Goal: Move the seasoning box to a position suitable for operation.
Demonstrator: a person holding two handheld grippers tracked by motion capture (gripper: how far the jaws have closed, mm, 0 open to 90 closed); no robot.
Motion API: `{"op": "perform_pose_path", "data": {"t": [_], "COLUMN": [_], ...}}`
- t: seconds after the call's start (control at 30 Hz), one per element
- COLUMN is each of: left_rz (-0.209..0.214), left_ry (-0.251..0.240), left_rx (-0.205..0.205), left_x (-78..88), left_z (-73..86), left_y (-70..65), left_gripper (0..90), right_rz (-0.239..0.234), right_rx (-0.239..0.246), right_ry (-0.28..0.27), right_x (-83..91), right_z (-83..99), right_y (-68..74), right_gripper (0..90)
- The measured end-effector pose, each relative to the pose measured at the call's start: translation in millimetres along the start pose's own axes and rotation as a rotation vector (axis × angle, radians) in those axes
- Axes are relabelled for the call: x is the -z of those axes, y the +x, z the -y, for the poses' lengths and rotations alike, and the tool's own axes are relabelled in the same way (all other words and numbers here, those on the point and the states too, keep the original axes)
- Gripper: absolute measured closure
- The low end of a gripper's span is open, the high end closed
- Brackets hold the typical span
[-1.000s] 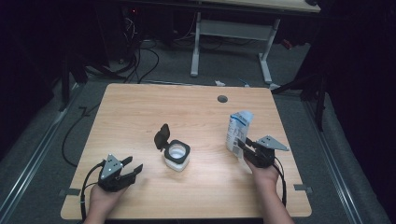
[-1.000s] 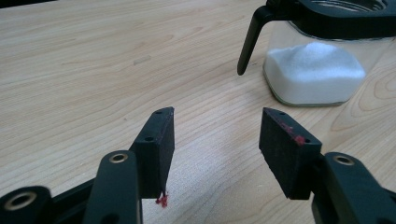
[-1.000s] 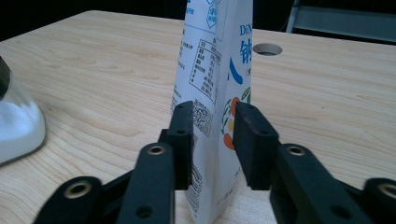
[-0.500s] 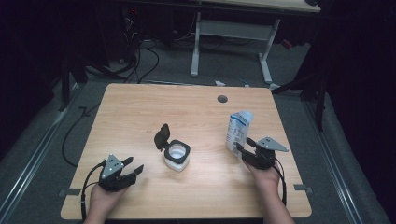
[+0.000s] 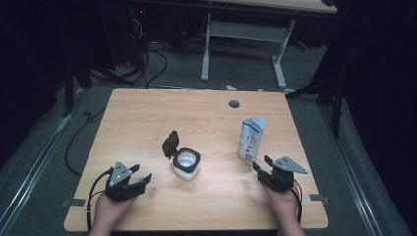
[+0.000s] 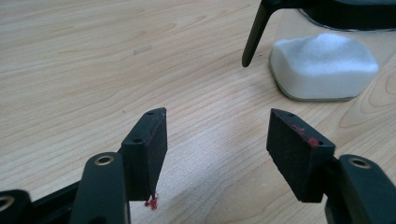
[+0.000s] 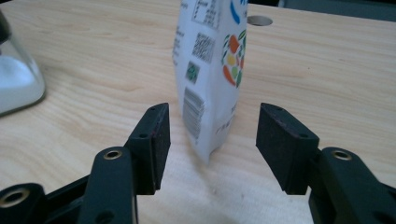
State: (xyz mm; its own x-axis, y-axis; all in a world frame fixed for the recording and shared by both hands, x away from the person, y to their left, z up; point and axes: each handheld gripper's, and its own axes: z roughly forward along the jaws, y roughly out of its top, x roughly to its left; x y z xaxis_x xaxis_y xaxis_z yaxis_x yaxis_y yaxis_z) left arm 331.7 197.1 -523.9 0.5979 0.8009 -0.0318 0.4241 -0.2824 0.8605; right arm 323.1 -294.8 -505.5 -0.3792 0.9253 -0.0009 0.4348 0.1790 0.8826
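Note:
A white pouch (image 5: 251, 137) with blue print stands upright on the right of the wooden table (image 5: 147, 123). My right gripper (image 5: 261, 162) sits just in front of it, open. Its jaws have just been opening, and the pouch (image 7: 210, 56) stands just ahead of the right gripper (image 7: 212, 109), untouched by its pads. At mid-table a clear jar (image 5: 186, 163) holds white powder, its black flip lid (image 5: 170, 143) raised. My left gripper (image 5: 141, 173) rests open near the front left. Its jaws have just widened with nothing between them. The left gripper (image 6: 215, 116) points toward the jar (image 6: 327, 65).
A round cable hole (image 5: 234, 104) lies in the tabletop behind the pouch. Beyond the far edge, a white desk frame (image 5: 246, 34) and loose cables (image 5: 147, 64) lie on the dark floor. The jar (image 7: 16, 79) stands off to the side of the right gripper.
My right gripper has opened off the pouch and pulled back toward the front edge; the pouch stays upright. The left hand has not moved.

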Motion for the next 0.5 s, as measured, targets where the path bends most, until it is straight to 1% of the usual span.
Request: {"op": "perform_pose_path", "data": {"t": [0.1, 0.2, 0.3, 0.37, 0.43, 0.5], "left_rz": [0.003, -0.002, -0.009, -0.011, -0.014, -0.011], "left_ry": [0.005, 0.002, 0.001, 0.006, 0.010, 0.016], "left_rx": [0.004, 0.022, 0.035, 0.043, 0.043, 0.037], "left_x": [-1.4, -1.7, -1.2, -1.5, -2.3, -3.5], "left_z": [-0.5, -0.9, -1.4, -1.7, -1.7, -1.9], "left_y": [-1.1, -1.3, -0.9, -0.9, -1.6, -2.8], "left_gripper": [37.7, 36.8, 36.7, 37.4, 38.4, 38.5], "right_rz": [-0.006, -0.017, -0.021, -0.026, -0.031, -0.043], "right_rx": [0.014, 0.032, 0.031, 0.045, 0.072, 0.077], "right_ry": [0.006, 0.001, -0.002, 0.001, 0.009, 0.014], "right_x": [5.1, 9.7, 13.0, 13.2, 11.2, 8.4], "right_z": [4.5, 9.4, 12.5, 15.2, 18.1, 18.7], "right_y": [6.6, 12.8, 18.7, 24.3, 32.2, 37.6], "right_gripper": [43.3, 44.6, 45.1, 45.4, 46.4, 46.8]}}
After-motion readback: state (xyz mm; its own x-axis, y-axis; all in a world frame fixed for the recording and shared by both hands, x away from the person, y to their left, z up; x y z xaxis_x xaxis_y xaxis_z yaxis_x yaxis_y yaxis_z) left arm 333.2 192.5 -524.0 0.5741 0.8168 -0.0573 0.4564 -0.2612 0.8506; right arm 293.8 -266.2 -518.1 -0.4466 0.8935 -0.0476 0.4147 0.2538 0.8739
